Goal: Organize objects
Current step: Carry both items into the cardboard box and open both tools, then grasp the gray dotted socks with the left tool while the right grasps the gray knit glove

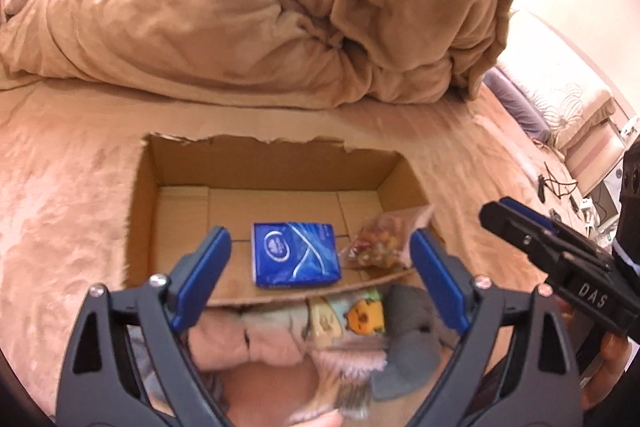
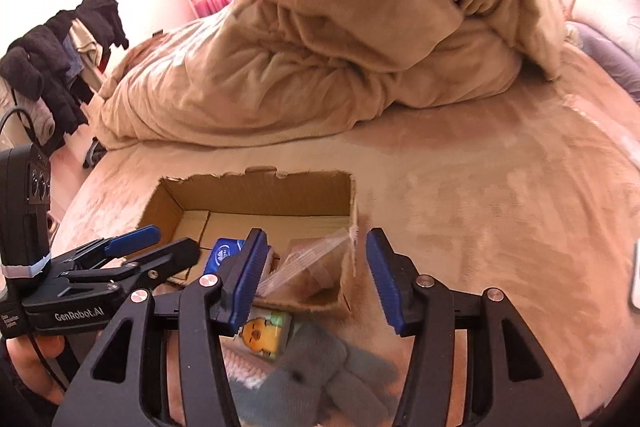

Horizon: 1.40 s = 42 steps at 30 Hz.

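Soft tan bed (image 1: 72, 187) carries an open cardboard box (image 1: 264, 163); socks (image 1: 360, 319) are piled at its near edge. Both grippers' fingers (image 1: 208, 259) are spread wide, empty. Neighbouring socks could be dragged out together.

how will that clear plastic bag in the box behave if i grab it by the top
The clear plastic bag looks thin and crinkled, so it would probably flop and sag rather than hold its shape. Its small colourful contents seem loose, so they would likely shift to the bottom. The glossy film may slip between the pads unless pinched firmly.
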Each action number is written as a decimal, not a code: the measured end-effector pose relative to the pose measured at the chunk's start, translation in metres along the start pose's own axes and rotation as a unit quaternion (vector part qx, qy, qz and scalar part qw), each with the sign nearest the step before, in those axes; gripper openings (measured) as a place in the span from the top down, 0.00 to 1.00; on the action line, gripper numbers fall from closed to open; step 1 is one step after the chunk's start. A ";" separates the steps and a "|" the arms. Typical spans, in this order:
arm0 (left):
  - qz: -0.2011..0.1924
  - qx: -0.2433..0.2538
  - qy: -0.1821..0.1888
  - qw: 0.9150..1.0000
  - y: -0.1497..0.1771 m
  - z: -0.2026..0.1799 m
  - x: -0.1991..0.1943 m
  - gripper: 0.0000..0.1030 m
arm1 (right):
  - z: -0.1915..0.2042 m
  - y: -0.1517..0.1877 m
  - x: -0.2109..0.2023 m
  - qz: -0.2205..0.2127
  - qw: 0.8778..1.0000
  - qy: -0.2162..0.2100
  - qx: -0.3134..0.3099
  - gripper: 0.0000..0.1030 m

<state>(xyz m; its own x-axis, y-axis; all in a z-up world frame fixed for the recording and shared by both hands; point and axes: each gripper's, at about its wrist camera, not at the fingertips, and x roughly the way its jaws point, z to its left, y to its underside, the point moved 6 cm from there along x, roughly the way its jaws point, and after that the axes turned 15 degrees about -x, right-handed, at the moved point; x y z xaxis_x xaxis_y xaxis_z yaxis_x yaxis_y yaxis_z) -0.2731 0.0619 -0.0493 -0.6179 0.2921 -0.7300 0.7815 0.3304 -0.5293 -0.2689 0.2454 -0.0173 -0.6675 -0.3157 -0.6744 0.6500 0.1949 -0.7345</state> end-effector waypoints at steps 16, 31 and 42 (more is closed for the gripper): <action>-0.067 0.024 -0.021 0.997 0.045 0.021 -0.124 0.10 | 0.043 0.016 -0.092 -0.037 0.999 0.027 -0.025 0.40; -0.028 0.006 -0.058 0.998 0.099 0.069 -0.101 0.09 | 0.061 0.074 -0.082 -0.006 1.000 0.019 -0.017 0.40; -0.006 -0.002 -0.095 0.995 0.093 0.101 -0.054 0.09 | 0.047 0.094 -0.040 0.032 0.999 0.015 -0.002 0.40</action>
<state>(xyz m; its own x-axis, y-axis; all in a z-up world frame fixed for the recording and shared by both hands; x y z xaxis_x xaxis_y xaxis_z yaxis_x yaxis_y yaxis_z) -0.1579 -0.0140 -0.1029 -0.5999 0.1127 -0.7921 0.7729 0.3373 -0.5374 -0.1635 0.2326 -0.0557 -0.6350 -0.2747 -0.7220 0.6904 0.2176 -0.6899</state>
